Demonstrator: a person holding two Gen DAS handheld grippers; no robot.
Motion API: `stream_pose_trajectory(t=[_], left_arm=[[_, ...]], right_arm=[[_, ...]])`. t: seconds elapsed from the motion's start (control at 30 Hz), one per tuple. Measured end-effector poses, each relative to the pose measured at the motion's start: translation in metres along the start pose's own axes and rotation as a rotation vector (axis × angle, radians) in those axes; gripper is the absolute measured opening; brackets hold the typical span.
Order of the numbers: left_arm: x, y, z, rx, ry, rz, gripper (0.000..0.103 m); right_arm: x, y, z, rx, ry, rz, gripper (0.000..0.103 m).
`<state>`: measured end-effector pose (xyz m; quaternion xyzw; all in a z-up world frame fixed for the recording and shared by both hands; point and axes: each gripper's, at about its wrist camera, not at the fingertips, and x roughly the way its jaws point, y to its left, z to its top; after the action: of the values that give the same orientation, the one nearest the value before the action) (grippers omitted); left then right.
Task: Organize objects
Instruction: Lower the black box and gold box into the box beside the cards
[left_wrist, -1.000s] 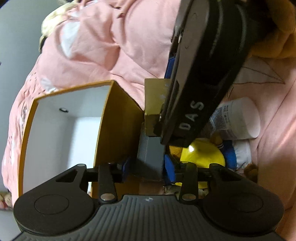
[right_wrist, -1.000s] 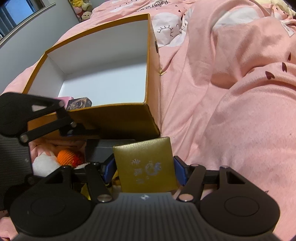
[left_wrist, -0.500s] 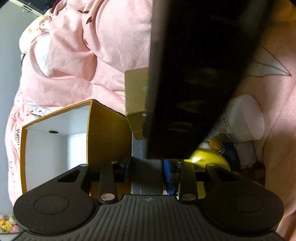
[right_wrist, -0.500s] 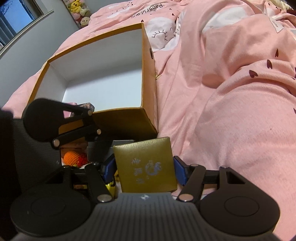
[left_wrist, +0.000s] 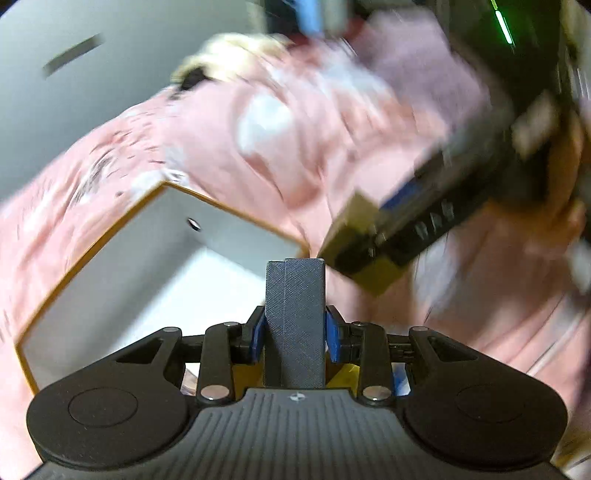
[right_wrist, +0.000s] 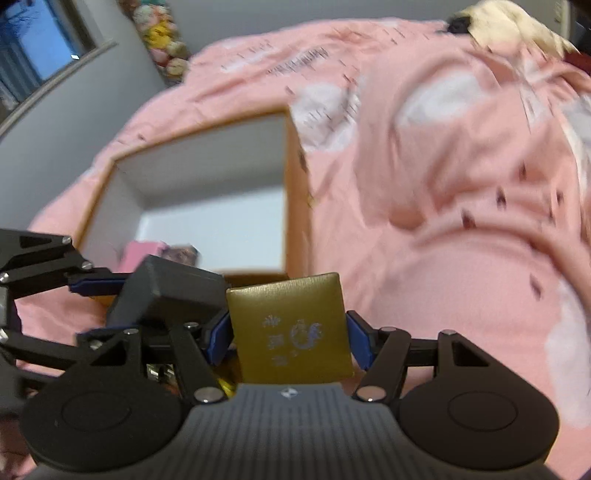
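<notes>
Grey box (left_wrist: 295, 317) sits pinched between the blue pads of the left gripper (left_wrist: 295, 332), upright along the fingers. A second ago it was low beside the storage box's outer wall, above the yellow toy and white bottle; now both of those are out of the left wrist view and the grey box stands over the near rim of the orange-edged storage box (left_wrist: 110, 236), with the white interior open beyond it. Both views are motion-blurred, so the lift is probably not finished.

Gold box (right_wrist: 291, 328) is clamped between the right gripper's (right_wrist: 291, 336) pads, printed face toward the camera. It too has come up: half a second ago the storage box's front wall (right_wrist: 295, 206) filled the view behind it, now only the near rim shows just behind its top edge. From the right wrist the grey box (right_wrist: 166, 291) lies just left of the gold one, near enough that I cannot tell whether they touch.

Inside the storage box, near corner: a pink item (right_wrist: 142, 253) and a small patterned one (right_wrist: 181, 254).

Judgement: both boxes are clear of the wall, so lowering and release come next. The pink bedspread (right_wrist: 443, 221) lies beyond.
</notes>
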<state>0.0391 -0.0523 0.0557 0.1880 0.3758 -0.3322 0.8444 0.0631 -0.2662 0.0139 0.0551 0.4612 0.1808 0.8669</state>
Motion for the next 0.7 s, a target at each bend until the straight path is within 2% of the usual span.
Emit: stream_pose_trajectory(t=[0.13,0.2,0.27,0.37,0.43,0.57,0.7], left_arm=[[-0.039,0.029,0.005,-0.311,-0.139,-0.063,0.037],[-0.02,0.065,0.002,-0.475,-0.177,-0.066,0.037],[-0.026,0.099,-0.016,-0.643,-0.195,-0.067,0.037],[0.003,0.14,-0.049,-0.874,-0.195,-0.157,0.037],[0.016,0.152,-0.058,-0.961,-0.17,-0.197,0.037],[0.074,0.171,-0.064,-1.063,-0.07,-0.199,0.037],[0.092,0.17,-0.084,-1.129,-0.007,-0.24,0.037]], right_arm=[[-0.02,0.018,0.023,-0.071,-0.073,0.05,0.065],[-0.021,0.025,0.035,-0.075,-0.096,0.086,0.065],[-0.016,0.031,0.048,-0.08,-0.116,0.106,0.065],[0.004,0.043,0.066,-0.092,-0.096,0.107,0.065],[0.022,0.051,0.076,-0.113,-0.062,0.11,0.065],[0.051,0.066,0.087,-0.184,-0.003,0.073,0.065],[0.073,0.065,0.096,-0.183,0.058,0.056,0.065]])
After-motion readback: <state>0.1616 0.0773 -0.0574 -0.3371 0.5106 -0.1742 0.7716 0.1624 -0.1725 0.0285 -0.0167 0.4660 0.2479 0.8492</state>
